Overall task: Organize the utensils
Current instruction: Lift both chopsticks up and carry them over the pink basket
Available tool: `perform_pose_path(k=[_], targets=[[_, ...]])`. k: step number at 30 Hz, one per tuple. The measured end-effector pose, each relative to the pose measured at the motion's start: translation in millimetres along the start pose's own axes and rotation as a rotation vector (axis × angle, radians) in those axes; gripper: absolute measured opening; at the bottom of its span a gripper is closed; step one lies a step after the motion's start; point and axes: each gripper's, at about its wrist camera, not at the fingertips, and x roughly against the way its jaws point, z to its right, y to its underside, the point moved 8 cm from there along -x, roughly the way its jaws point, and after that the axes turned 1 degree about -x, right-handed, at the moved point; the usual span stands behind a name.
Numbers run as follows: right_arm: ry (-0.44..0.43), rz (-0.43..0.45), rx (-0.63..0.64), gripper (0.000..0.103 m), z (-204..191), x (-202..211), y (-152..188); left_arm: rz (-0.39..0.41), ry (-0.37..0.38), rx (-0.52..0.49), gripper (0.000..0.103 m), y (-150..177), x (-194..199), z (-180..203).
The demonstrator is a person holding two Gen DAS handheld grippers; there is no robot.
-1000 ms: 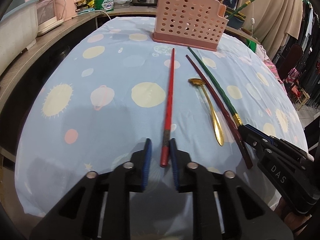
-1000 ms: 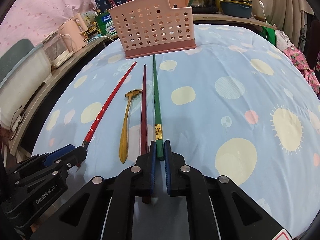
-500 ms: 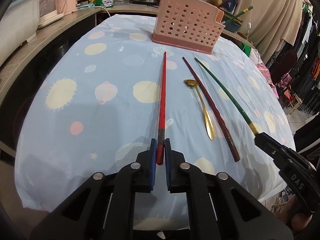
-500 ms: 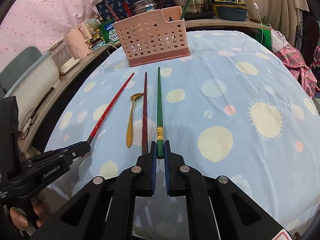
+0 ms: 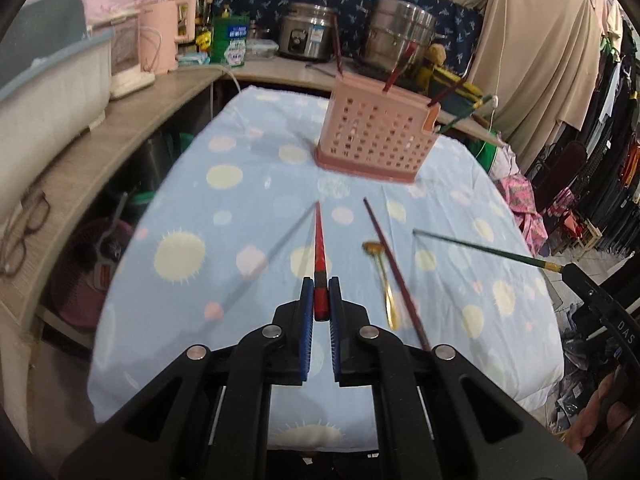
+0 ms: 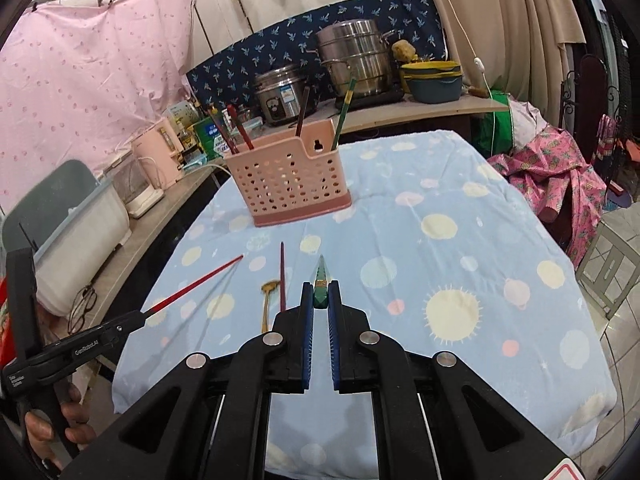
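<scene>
**Both chopsticks off the cloth, holder is next**

Left gripper [image 5: 321, 308] is clenched on the butt end of the long red lacquered chopstick [image 5: 319, 252], which pokes straight up the middle of the left wrist view, tip in the air with its shadow on the cloth. Right gripper [image 6: 320, 304] is clamped the same way on the green chopstick with the gold band [image 6: 321, 280].

Flat on the pale blue spotted tablecloth [image 6: 460, 272] between them lie the dark maroon chopstick [image 5: 394, 270] and the small gold metal spoon [image 5: 386, 284], right beside each other.

The pink perforated plastic utensil holder [image 6: 292, 178] sits upper centre, already with sticks standing in it.

So I'd call this the carry step. Next, probably: tip each stick upright and drop it into a compartment.
</scene>
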Motion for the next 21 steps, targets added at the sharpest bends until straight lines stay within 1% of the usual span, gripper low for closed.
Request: perform_pose_path(k=[7,13,21], targets=[[-0.008,0.098,-0.015,0.007,-2.6,19.5,-45.0,0.095,-0.003,-0.026,0.007,-51.2,28.9,7.6],[-0.031,0.124,-0.026,0.007,-9.8,21.7,-69.5,0.146,-0.015,-0.035,0.007,-84.4,38.4,11.5],[-0.048,0.177,-0.052,0.007,-7.8,22.9,-108.1,0.222,-0.002,-0.029,0.007,-137.5,44.3,19.2]])
